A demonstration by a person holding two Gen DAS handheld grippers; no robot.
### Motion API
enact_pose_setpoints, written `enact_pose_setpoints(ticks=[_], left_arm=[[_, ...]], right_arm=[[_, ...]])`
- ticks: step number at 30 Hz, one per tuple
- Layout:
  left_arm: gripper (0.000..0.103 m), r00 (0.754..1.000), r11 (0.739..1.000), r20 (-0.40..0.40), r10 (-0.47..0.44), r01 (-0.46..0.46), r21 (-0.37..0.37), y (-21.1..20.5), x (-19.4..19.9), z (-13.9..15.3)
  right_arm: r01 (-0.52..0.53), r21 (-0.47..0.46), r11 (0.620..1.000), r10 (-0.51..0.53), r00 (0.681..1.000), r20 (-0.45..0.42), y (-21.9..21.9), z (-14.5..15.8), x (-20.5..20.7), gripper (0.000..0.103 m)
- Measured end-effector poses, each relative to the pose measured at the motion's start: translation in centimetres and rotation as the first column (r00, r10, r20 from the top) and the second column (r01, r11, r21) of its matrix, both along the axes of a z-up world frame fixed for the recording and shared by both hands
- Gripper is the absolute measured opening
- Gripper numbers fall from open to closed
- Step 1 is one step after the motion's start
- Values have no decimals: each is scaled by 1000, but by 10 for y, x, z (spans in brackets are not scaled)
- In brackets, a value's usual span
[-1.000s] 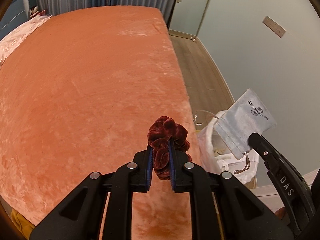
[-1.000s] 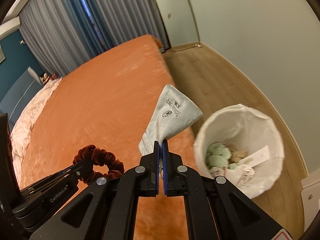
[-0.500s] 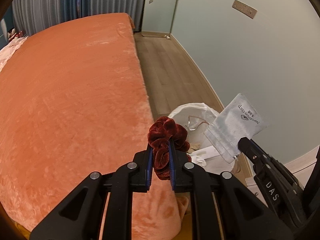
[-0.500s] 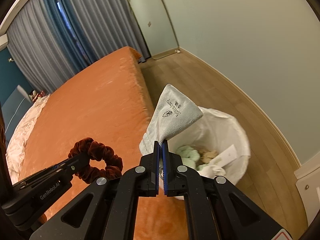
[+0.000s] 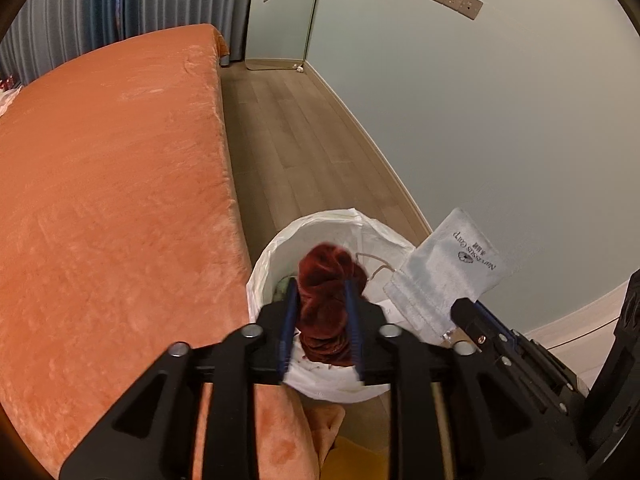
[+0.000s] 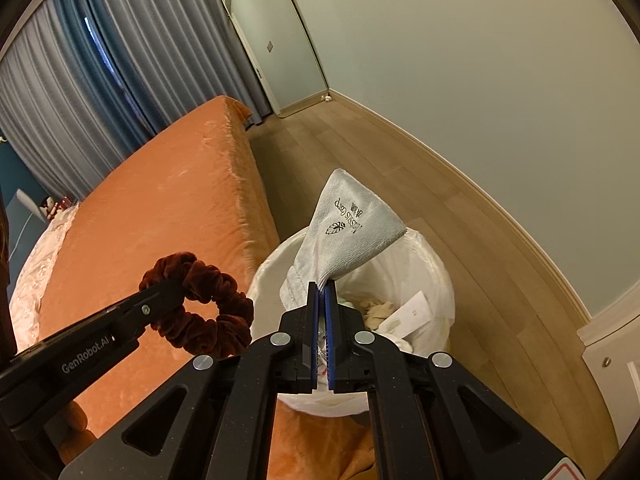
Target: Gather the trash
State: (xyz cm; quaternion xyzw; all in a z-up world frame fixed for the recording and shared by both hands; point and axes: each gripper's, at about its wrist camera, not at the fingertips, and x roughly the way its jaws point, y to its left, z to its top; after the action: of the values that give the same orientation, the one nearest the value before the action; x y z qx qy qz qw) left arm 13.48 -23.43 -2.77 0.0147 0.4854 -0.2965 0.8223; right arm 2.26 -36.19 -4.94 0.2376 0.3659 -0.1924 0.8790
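Observation:
My left gripper [image 5: 321,292] has its jaws spread apart; the dark red velvet scrunchie [image 5: 326,280] sits blurred between them, above the white-lined trash bin [image 5: 320,224]. In the right wrist view the scrunchie [image 6: 200,308] still hangs at the left gripper's tip [image 6: 160,292], beside the bin [image 6: 436,264]. My right gripper [image 6: 321,288] is shut on a grey drawstring pouch [image 6: 348,228] with printed lettering, held over the bin. The pouch also shows in the left wrist view [image 5: 448,276].
An orange velvet bed [image 5: 112,184] fills the left, its edge right next to the bin. Wooden floor [image 5: 296,136] runs between the bed and the pale wall [image 5: 500,112]. The bin holds crumpled tissues and a paper slip [image 6: 412,312]. Grey curtains [image 6: 80,92] hang behind.
Both grippers have swung right from over the bed to over the bin. The left jaws have opened wider around the scrunchie. The right stays shut on the pouch.

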Motion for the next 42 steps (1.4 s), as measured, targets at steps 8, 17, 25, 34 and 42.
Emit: enact_pose_setpoints(ticks=[8, 17, 25, 34, 42], left_arm=[[48, 999, 999, 25, 44, -44, 3, 4, 12, 1], [51, 995, 995, 22, 94, -94, 20, 29, 24, -6], [60, 987, 987, 44, 152, -154, 41, 56, 23, -6], [71, 976, 975, 89, 200, -208, 84, 96, 9, -6], [85, 966, 963, 116, 229, -243, 119, 121, -6, -6]], right_arm=[[-1, 6, 1000, 1, 1000, -17, -3, -6, 17, 4], [-27, -3, 1000, 26, 999, -33, 11, -10, 32, 10], [-59, -71, 996, 55, 997, -54, 27, 0, 34, 38], [-90, -152, 984, 77, 993, -90, 52, 8, 20, 62], [-119, -228, 966, 97, 990, -102, 79, 14, 1, 74]])
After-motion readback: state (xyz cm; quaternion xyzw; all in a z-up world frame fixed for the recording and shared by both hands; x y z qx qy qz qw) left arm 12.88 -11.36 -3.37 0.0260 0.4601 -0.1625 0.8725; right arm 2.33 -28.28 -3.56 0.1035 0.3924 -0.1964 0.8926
